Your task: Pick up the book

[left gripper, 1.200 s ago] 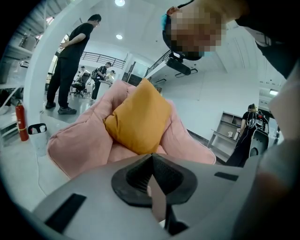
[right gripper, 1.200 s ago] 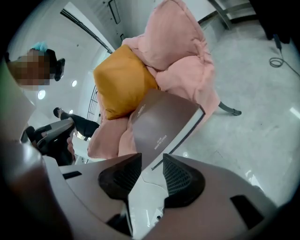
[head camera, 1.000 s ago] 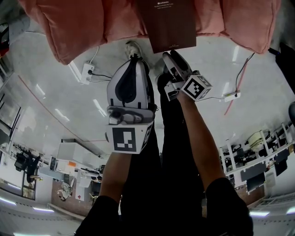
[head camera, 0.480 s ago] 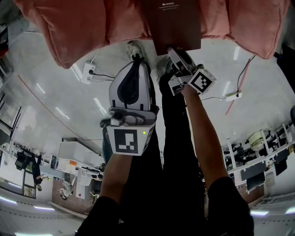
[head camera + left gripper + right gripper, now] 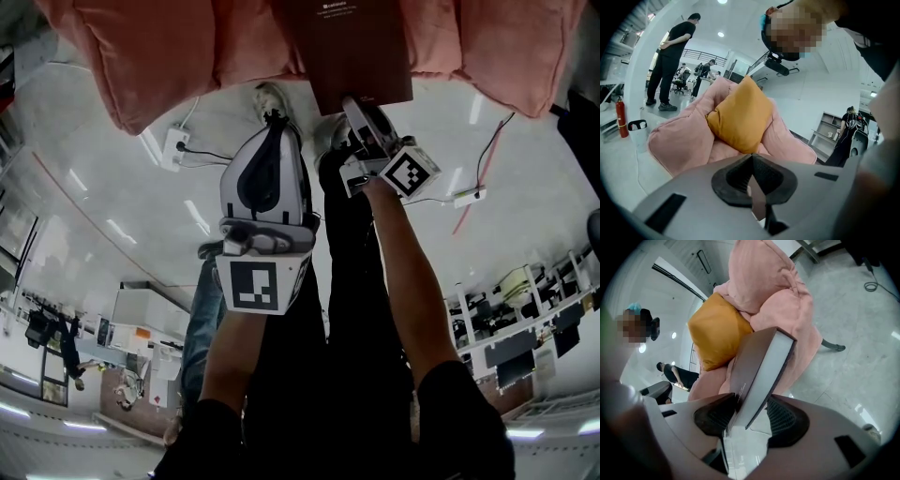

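The book [image 5: 759,371], brown-covered, is seen at the top centre of the head view, laid on a pink beanbag [image 5: 169,47] with its lower edge jutting over the floor [image 5: 122,187]. That edge is straddled by the right gripper [image 5: 751,417], whose jaws have just been closing. One pad is set against the cover, while a thin gap is left at the page side. A yellow cushion [image 5: 740,115] is propped further back on the beanbag. The left gripper [image 5: 752,176] is held left of centre, short of the beanbag, with its jaws pressed together on nothing.
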`<state>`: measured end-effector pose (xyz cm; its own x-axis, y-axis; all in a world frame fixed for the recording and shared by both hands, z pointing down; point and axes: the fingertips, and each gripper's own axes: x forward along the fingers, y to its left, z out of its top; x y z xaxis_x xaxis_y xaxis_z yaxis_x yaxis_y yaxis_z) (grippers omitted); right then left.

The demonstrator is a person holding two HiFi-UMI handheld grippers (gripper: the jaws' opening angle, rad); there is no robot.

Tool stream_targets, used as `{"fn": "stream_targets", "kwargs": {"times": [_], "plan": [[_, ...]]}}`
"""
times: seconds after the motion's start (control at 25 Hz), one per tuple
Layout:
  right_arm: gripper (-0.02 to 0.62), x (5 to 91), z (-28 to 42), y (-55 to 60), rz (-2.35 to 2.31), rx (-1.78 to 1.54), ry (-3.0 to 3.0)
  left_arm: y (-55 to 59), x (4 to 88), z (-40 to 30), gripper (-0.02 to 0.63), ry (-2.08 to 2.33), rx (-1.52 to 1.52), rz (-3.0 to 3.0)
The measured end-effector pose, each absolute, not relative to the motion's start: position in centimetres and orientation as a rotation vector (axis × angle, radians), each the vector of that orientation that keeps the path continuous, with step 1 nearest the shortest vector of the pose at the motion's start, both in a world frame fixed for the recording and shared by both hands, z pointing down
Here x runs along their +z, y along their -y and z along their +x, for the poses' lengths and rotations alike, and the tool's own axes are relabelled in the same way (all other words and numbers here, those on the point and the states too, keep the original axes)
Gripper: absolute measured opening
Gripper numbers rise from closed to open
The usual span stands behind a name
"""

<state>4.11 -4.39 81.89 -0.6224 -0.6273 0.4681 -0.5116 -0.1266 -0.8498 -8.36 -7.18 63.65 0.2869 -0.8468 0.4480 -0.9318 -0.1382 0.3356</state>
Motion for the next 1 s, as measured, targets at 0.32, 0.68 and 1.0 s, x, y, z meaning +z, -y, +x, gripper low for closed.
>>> {"fn": "stream_targets", "kwargs": {"times": [0.32, 0.68, 1.0], "plan": [[0.181, 78.2, 4.2, 5.3, -1.473, -1.708, -2.258, 6.7, 62.4, -8.7, 0.008, 1.615, 0.190, 2.012], [0.156, 73.9, 3.7, 6.7, -1.600, -1.546, -2.477, 7.1, 60.8, -8.5, 0.008, 1.634, 0.168, 2.009], [0.150, 70.3, 4.7, 6.8, -1.712, -1.467, -2.557, 6.9, 58.6, -7.9, 0.008, 1.641, 0.173, 2.030]]}}
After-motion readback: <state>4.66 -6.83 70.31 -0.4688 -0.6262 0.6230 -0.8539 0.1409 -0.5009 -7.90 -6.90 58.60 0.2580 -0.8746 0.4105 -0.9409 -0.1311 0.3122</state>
